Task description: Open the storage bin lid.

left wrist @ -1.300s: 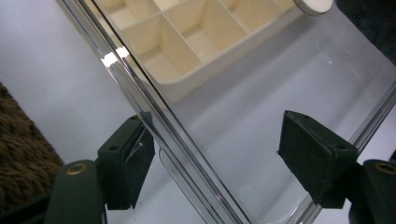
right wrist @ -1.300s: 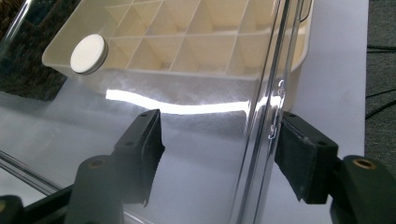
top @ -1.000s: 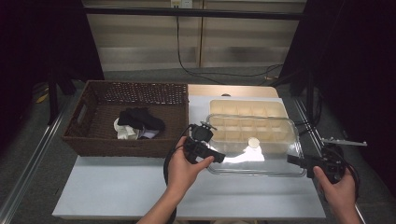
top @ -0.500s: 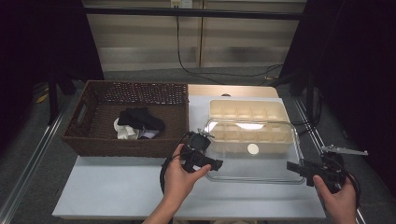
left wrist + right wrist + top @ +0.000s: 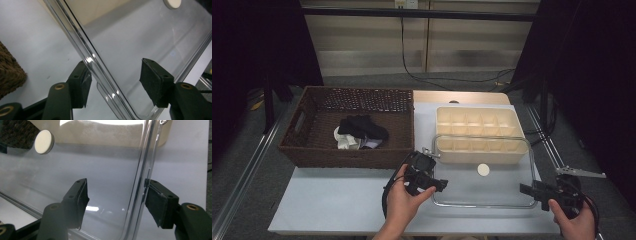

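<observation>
Where it lies: while the clear lid rests flat on the table, it sits between the two tools, its far edge leaning over the front of the cream tray beyond them.
Long axis: the clear lid runs from the left tool across to the right tool, its short sides facing one tool each.
Left tool: jaws part open and just closing further; in the left gripper view the lid's rim passes between the two pads, close by one pad, with a clear gap to the other, so no grip yet.
Right tool: jaws part open and just closing a little; in the right gripper view the lid's rim stands between the pads, very near one pad, well clear of the other. Nothing is clamped.
Look of the lid: transparent plastic, rectangular with rounded corners, a raised rim all round and a small tab on its edge; a round white disc sits on its panel, ahead of both tools.
Beside the left tool: a brown wicker basket holding dark and white socks.
</observation>
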### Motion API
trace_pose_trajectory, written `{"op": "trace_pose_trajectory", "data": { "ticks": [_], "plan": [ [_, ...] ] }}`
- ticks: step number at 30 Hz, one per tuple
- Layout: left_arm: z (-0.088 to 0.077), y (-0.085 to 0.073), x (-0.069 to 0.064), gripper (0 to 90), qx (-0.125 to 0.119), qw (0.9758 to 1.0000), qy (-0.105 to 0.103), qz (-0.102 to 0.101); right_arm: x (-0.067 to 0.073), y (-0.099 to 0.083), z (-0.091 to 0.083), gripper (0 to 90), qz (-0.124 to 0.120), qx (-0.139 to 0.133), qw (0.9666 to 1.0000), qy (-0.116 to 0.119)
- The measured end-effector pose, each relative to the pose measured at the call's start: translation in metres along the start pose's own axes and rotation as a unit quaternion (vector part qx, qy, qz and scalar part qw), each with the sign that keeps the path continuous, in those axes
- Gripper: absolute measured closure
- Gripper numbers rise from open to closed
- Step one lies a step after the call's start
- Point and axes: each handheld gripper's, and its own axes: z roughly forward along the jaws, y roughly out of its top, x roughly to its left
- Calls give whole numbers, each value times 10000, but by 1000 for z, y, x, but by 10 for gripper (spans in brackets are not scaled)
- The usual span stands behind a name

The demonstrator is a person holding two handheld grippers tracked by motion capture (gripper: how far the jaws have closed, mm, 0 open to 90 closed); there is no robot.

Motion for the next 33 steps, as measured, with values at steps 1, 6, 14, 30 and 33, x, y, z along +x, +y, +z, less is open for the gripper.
{"op": "trace_pose_trajectory", "data": {
  "ticks": [1, 6, 14, 30, 33],
  "plan": [
    [2, -2, -1, 428, 2, 10000, 14, -5, -1, -2, 0, 371, -1, -9, 10000, 18],
    [8, -9, -2, 426, 108, 9999, 66, 47, -5, -12, 3, 374, 97, 16, 9999, 40],
    [10, -21, -3, 472, 242, 9996, 59, 111, -5, -20, 4, 400, 73, 115, 9999, 9],
    [8, -4, 19, 570, 13, 9999, 58, -117, -22, 6, 23, 505, 213, 66, 9998, 22],
    [7, -6, 18, 628, 52, 9999, 120, -28, -22, 9, 24, 514, 241, 128, 9996, 46]
  ]
}}
